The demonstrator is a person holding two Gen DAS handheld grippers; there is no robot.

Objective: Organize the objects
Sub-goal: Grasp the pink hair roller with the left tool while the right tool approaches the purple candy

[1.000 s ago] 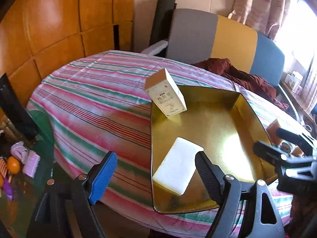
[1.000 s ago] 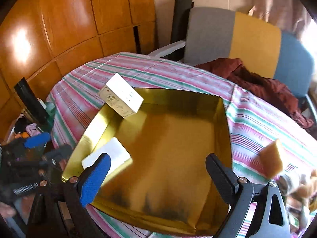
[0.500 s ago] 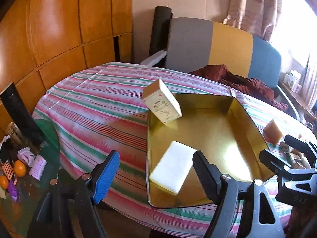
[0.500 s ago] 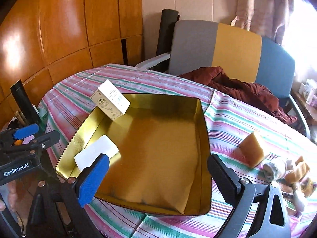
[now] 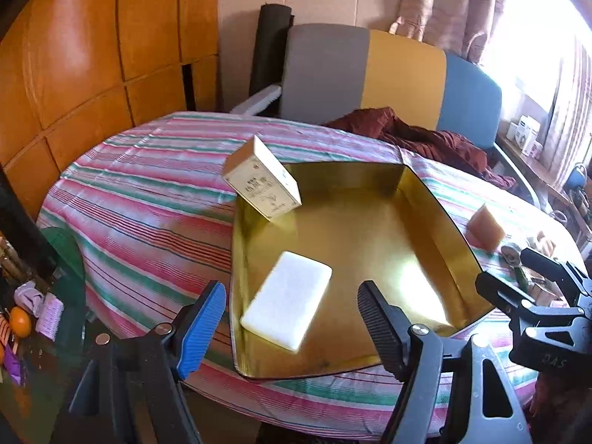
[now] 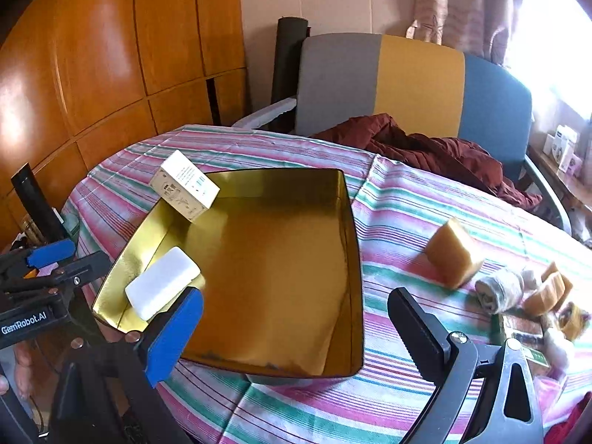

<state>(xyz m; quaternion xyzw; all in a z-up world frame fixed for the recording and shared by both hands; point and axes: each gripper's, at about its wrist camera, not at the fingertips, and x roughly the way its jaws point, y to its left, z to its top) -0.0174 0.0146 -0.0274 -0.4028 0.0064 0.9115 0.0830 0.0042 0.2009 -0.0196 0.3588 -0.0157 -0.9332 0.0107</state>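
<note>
On the striped tablecloth (image 6: 407, 199) sits the shallow gold metal tray (image 6: 296, 372), the drop target as I read it. Two items are in it so far: a flat white rounded bar (image 5: 286, 300) lying on the tray floor at the near left, and a cream printed carton (image 5: 262, 179) propped tilted over the far-left rim, half in, half out.

Left gripper (image 5: 292, 316): nothing between the jaws, they're closing slightly, bar visible beyond them but untouched. Right gripper (image 6: 296, 329): jaws spread wide, empty, hanging over the tray's near edge.

Remaining loose stuff is right of the tray: a tan block (image 6: 453, 257) standing alone on the cloth, then a cluster near the table edge with a grey rolled cloth (image 6: 497, 290) and smaller tan blocks (image 6: 547, 288).

My call: next pick is the tan block with the right gripper. Approach across its flat faces, pinch low, and set it down mid-tray, clear of the bar. The carton looks unstable; I'd avoid bumping the tray wall.

Cloth is soft and wrinkled, so things may tip. Room: wood-panel wall (image 5: 92, 55), grey-yellow-blue chair (image 6: 407, 81) with a maroon garment (image 6: 425, 151), and a bright window glare to the right.
</note>
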